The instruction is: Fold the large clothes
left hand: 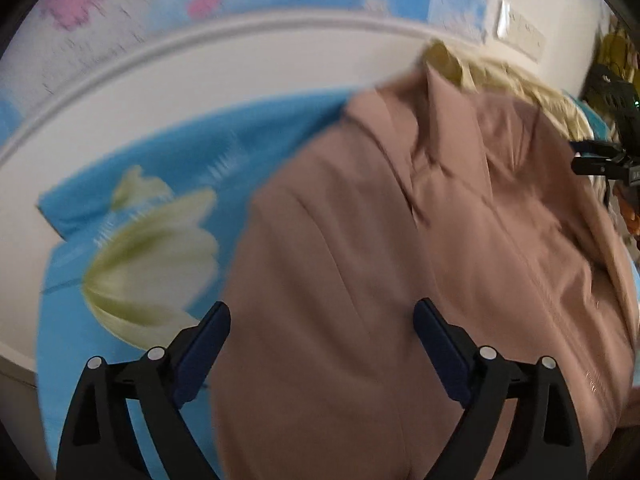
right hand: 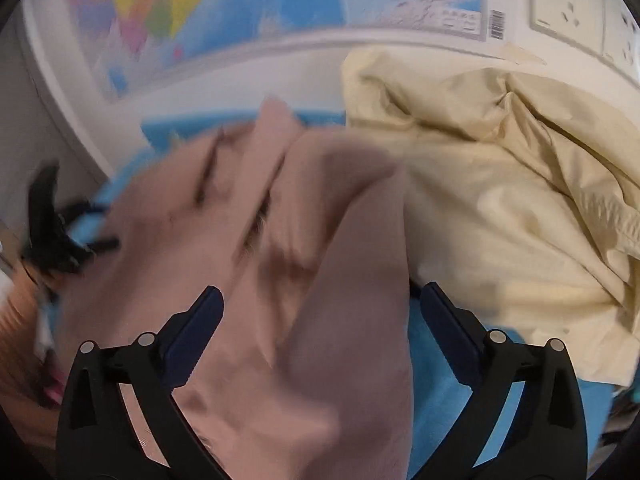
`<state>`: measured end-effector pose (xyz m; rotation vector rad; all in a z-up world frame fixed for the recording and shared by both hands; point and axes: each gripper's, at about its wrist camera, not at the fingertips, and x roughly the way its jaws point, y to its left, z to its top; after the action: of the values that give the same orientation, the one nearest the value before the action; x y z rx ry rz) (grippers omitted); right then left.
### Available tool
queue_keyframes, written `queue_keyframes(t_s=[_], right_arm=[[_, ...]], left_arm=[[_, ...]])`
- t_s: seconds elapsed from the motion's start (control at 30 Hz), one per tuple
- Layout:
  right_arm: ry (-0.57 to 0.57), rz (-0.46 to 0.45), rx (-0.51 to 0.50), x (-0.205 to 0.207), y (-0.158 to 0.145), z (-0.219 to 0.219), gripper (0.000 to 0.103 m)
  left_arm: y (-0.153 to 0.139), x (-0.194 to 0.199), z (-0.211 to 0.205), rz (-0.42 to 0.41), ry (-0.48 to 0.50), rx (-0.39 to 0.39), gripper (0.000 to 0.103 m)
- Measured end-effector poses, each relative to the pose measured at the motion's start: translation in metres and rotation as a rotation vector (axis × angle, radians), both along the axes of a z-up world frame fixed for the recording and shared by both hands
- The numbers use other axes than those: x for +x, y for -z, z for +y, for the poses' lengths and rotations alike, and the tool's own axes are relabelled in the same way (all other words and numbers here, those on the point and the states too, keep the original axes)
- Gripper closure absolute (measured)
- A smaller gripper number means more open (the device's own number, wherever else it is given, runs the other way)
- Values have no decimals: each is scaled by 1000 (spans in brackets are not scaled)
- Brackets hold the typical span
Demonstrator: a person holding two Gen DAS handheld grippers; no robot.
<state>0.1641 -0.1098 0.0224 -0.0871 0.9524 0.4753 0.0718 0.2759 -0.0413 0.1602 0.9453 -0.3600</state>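
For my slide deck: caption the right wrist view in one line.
Right gripper, jaws open, above a dusty-pink garment beside a crumpled cream garment.

Matt brown cloth garment [left hand: 400, 260], smooth; crinkled cream fabric [right hand: 500, 200]; glossy paper map [right hand: 240, 12]

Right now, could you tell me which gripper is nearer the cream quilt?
Right. The right gripper hangs just beside the cream quilt; the left gripper is over the brown garment, quilt beyond it.
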Motion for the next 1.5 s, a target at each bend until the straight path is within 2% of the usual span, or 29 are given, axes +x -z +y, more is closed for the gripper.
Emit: queue_keyframes(t_s=[0.03, 0.07, 0.1, 0.13, 0.17, 0.2, 0.3, 0.37, 0.43, 0.47, 0.53, 0.57, 0.6, 0.63, 0.7, 0.73, 0.77, 0.8, 0.87, 0.93, 1.1, 1.23, 1.27, 1.33, 1.37, 1.4, 1.43, 1.47, 1.5], right_arm=[[4, 4, -41, -1, 5, 2, 20], [1, 28, -51, -1, 10, 2, 67], [2, 74, -25, 2, 15, -3, 98], [15, 85, -11, 3, 14, -9, 100], [49, 52, 5, 3, 6, -19, 100], [68, 20, 41, 2, -6, -31, 100], [119, -27, 159, -2, -39, -65, 100], [170, -98, 176, -1, -62, -82, 100], [224, -119, 218, 4, -70, -101, 100], [243, -91, 238, 11, -66, -110, 100], [274, -15, 218, 25, -45, -117, 99], [278, 15, 191, 30, -34, -116, 93], [297, 20, 159, 32, -25, -115, 83], [315, 21, 152, 32, -21, -119, 76], [312, 37, 191, 29, -15, -124, 47], [319, 20, 208, 22, -16, -129, 41], [320, 7, 210, 16, -18, -131, 29], [311, 2, 217, 9, -19, -132, 21], [271, -2, 236, -12, -20, -133, 19], [234, 4, 238, -34, -16, -133, 9], [172, 77, 250, -94, 13, -120, 7], [174, 142, 269, -128, 34, -122, 6], [176, 161, 284, -134, 39, -123, 6], [183, 171, 315, -142, 44, -125, 6], [176, 178, 333, -146, 45, -125, 16], [155, 177, 340, -149, 45, -123, 42], [151, 168, 343, -150, 44, -122, 61], [150, 162, 344, -149, 41, -125, 93], [158, 159, 345, -148, 38, -129, 100]], left_arm=[[10, 3, -6, 22, -3, 11, 16], [14, 5, -8, 35, -7, 14, 33], [16, 9, -9, 39, -26, 19, 58], [14, 11, -8, 37, -48, 25, 71], [10, 14, -8, 29, -65, 22, 94], [3, 17, -9, 13, -77, 9, 100], [-34, 27, -11, -92, -130, -17, 101], [-56, 32, -14, -139, -147, -57, 101], [-70, 38, -20, -193, -177, -69, 100], [-69, 43, -23, -190, -191, -61, 96], [-57, 56, -28, -146, -201, -19, 82], [-50, 58, -27, -146, -224, 8, 68], [-45, 57, -24, -152, -232, 21, 51], [-41, 53, -19, -146, -226, 3, 45], [-37, 40, -4, -132, -204, -67, 38], [-37, 29, 7, -131, -210, -84, 35], [-36, 20, 17, -136, -221, -84, 30], [-34, 9, 27, -141, -228, -85, 29], [-27, -15, 43, -123, -238, -89, 29], [-19, -41, 53, -94, -233, -98, 29], [9, -97, 58, -43, -173, -196, 29], [28, -119, 44, 7, -138, -187, 30], [31, -122, 40, 8, -133, -178, 34], [31, -127, 32, -16, -133, -150, 80], [31, -126, 30, -7, -145, -147, 102], [28, -123, 28, -6, -167, -140, 102], [23, -122, 28, -41, -189, -103, 102], [17, -121, 30, -75, -218, -58, 103], [3, -117, 36, -118, -269, -16, 103]])
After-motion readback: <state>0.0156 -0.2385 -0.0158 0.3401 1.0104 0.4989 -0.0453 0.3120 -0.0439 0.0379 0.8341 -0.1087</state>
